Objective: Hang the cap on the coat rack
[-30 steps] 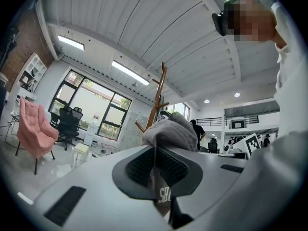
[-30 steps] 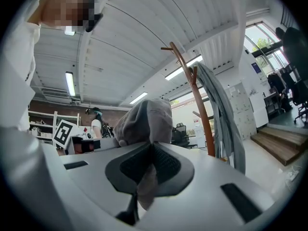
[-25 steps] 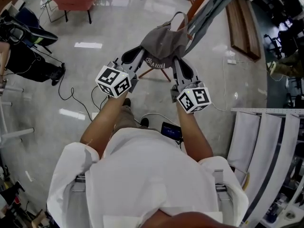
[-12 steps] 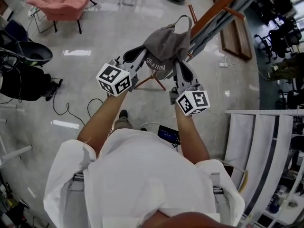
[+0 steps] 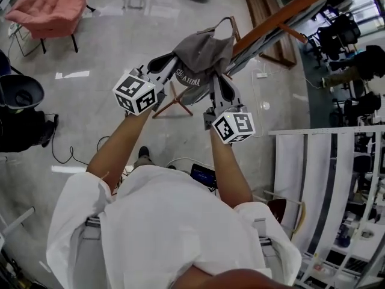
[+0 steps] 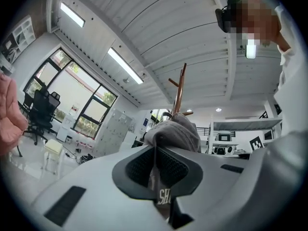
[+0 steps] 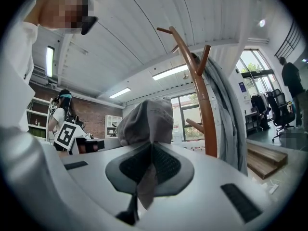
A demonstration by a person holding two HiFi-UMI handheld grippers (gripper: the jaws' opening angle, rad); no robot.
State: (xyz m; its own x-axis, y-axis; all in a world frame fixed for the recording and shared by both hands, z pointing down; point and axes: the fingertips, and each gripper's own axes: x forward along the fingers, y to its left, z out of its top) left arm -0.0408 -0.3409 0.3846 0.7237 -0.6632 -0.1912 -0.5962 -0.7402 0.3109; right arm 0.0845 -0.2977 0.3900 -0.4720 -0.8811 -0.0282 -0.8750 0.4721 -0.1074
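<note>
Now the left gripper [image 5: 168, 62] and right gripper [image 5: 220, 83] each have jaws pinching the grey cap [image 5: 201, 48], the wooden coat rack [image 5: 283, 18] just beyond, far right

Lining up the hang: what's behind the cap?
The wooden coat rack rises right behind the cap in the left gripper view, two pegs showing. The cap hides its lower pole.

Ahead on your left: one pink armchair [image 5: 51, 8] on the glossy grey floor [image 5: 120, 47]. Ahead on your right: wooden boards [image 5: 264, 11] laid flat, black office chairs [image 7: 274, 107]. Beside your right arm: one white metal frame [image 5: 328, 179].
</note>
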